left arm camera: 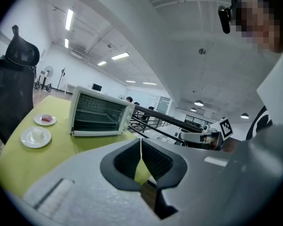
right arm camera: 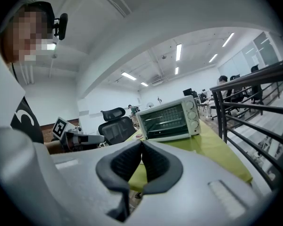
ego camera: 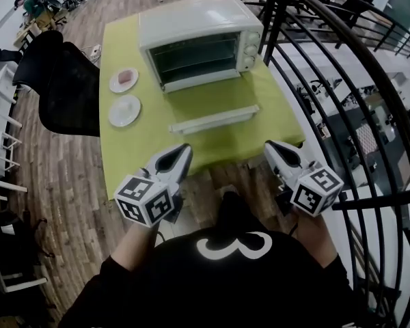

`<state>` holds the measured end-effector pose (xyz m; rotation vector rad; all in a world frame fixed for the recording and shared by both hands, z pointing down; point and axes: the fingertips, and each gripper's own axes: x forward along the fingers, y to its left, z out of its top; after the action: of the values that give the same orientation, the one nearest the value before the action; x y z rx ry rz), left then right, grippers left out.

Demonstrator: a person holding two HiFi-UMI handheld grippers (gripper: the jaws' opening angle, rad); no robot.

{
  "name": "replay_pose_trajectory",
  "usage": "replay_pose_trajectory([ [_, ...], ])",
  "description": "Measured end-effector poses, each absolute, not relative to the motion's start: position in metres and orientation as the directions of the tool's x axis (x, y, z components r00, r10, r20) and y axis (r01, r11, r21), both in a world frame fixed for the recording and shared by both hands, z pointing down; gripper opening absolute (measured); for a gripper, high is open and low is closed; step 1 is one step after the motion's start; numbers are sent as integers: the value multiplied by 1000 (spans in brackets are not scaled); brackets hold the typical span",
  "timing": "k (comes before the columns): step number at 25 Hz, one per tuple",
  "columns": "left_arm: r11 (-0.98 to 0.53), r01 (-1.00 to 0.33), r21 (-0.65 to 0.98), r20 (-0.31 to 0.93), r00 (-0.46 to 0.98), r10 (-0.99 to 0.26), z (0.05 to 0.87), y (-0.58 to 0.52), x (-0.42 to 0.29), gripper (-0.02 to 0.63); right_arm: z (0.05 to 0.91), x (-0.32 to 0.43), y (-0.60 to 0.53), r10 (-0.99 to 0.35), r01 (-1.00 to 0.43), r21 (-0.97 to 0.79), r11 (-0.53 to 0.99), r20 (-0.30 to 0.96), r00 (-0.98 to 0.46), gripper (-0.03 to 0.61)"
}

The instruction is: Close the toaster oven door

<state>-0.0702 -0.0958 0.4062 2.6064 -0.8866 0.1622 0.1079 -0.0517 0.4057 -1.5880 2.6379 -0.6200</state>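
Note:
A white toaster oven (ego camera: 198,39) stands at the far end of a green table (ego camera: 222,139). Its glass door (ego camera: 215,108) hangs fully open and lies flat toward me, handle bar (ego camera: 214,119) at the near edge. My left gripper (ego camera: 184,149) hovers over the table's near edge on the left, jaws shut and empty. On the right, my right gripper (ego camera: 268,146) is level with it, shut and empty too. The oven (left arm camera: 100,113) shows in the left gripper view beyond that gripper (left arm camera: 141,142), and the oven (right arm camera: 169,119) again past the right gripper (right arm camera: 141,145).
Two small white plates (ego camera: 125,110) sit on the table left of the oven; the far one (ego camera: 124,80) holds a pink piece. A black office chair (ego camera: 61,80) stands left of the table. A black metal railing (ego camera: 328,60) runs close along the right side.

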Motion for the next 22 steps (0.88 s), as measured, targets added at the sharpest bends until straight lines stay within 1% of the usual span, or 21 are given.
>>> replay_pose_trajectory([
  [7, -655, -687, 316, 296, 727, -620, 443, -134, -80, 14, 445, 123, -105, -815, -826, -386, 411, 250, -522, 3],
  [13, -577, -762, 293, 376, 647, -663, 475, -167, -95, 15, 480, 144, -148, -771, -823, -393, 411, 332, -544, 3],
  [15, -551, -782, 290, 403, 622, -671, 488, -175, -100, 17, 494, 150, -160, -762, -826, -398, 400, 357, -541, 62],
  [17, -532, -795, 291, 427, 605, -672, 502, -180, -102, 24, 509, 155, -169, -749, -829, -401, 390, 385, -539, 72],
  [20, -506, -809, 299, 468, 586, -661, 522, -187, -103, 105, 532, 160, -179, -726, -840, -387, 380, 439, -530, 116],
  [22, -483, -822, 301, 490, 568, -661, 534, -192, -107, 120, 546, 163, -186, -710, -847, -377, 374, 472, -523, 138],
])
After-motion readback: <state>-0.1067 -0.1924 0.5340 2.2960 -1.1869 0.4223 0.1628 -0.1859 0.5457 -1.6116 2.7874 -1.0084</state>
